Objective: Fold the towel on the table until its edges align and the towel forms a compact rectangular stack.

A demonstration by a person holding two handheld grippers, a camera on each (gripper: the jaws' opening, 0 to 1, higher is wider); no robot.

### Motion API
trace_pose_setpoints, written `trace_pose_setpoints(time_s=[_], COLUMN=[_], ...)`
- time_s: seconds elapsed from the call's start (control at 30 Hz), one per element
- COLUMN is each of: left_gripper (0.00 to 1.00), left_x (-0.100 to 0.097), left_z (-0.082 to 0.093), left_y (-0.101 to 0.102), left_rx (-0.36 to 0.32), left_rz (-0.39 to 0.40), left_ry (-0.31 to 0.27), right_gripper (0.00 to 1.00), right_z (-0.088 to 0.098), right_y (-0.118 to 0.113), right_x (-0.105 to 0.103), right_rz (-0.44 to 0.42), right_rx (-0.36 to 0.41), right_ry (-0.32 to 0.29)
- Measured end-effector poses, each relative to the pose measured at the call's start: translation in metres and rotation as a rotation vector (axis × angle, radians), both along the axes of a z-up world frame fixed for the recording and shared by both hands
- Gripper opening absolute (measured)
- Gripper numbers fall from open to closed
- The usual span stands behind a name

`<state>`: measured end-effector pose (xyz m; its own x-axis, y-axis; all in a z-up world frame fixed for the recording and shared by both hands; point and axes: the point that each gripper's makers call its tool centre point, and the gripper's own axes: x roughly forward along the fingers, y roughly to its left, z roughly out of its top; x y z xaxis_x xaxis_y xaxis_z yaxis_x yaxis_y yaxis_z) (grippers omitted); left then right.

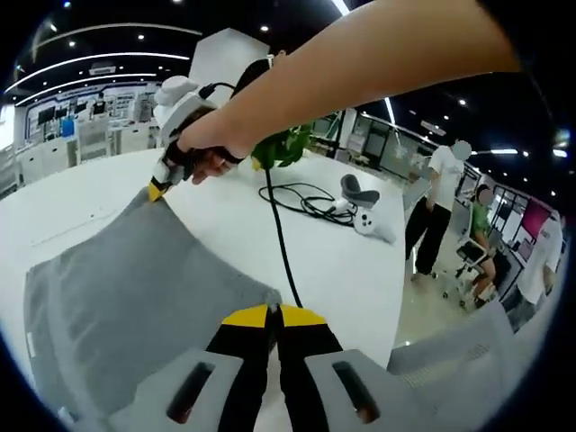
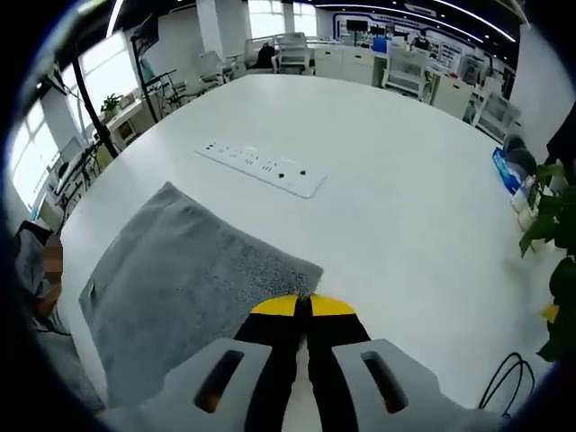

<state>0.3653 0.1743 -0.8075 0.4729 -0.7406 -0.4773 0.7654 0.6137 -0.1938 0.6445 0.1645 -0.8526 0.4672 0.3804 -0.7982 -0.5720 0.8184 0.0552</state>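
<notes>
A grey towel [image 1: 126,297] lies spread on the round white table [image 1: 351,270]. My left gripper [image 1: 274,314] is shut on the towel's near corner, its yellow-tipped jaws pressed together over the cloth. In the left gripper view a hand holds my right gripper [image 1: 155,191] at the far corner of the same edge, its yellow tip on the cloth. In the right gripper view, my right gripper [image 2: 301,306] is shut on a corner of the towel [image 2: 180,279], which stretches away to the left over the table [image 2: 396,180].
A black cable [image 1: 286,243] runs across the table to a white and grey device [image 1: 362,205]. A green plant [image 1: 283,144] stands behind it. A white power strip [image 2: 261,167] lies beyond the towel. People stand past the table's right edge.
</notes>
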Motion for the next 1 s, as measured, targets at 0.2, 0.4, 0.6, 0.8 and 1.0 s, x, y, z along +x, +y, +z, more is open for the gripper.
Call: trace_pose_setpoints(time_s=[0.2, 0.4, 0.6, 0.8, 1.0], left_gripper=[0.02, 0.02, 0.02, 0.02, 0.02], left_x=[-0.001, -0.003, -0.004, -0.007, -0.004], left_z=[0.013, 0.027, 0.036, 0.048, 0.055], left_y=[0.006, 0.021, 0.032, 0.044, 0.059], left_rx=[-0.020, -0.033, -0.044, -0.062, -0.077], left_rz=[0.000, 0.005, 0.007, 0.020, 0.047], left_ry=[-0.016, -0.047, -0.059, -0.079, -0.097], right_gripper=[0.00, 0.00, 0.00, 0.00, 0.00], right_z=[0.013, 0.017, 0.031, 0.044, 0.056], right_y=[-0.002, -0.002, 0.005, 0.014, 0.025], right_x=[0.001, 0.004, 0.002, -0.002, -0.001], right_rz=[-0.011, -0.023, -0.042, -0.060, -0.065], right_rx=[0.006, 0.011, 0.034, 0.044, 0.050], right_ry=[-0.006, -0.003, 0.003, 0.009, 0.008])
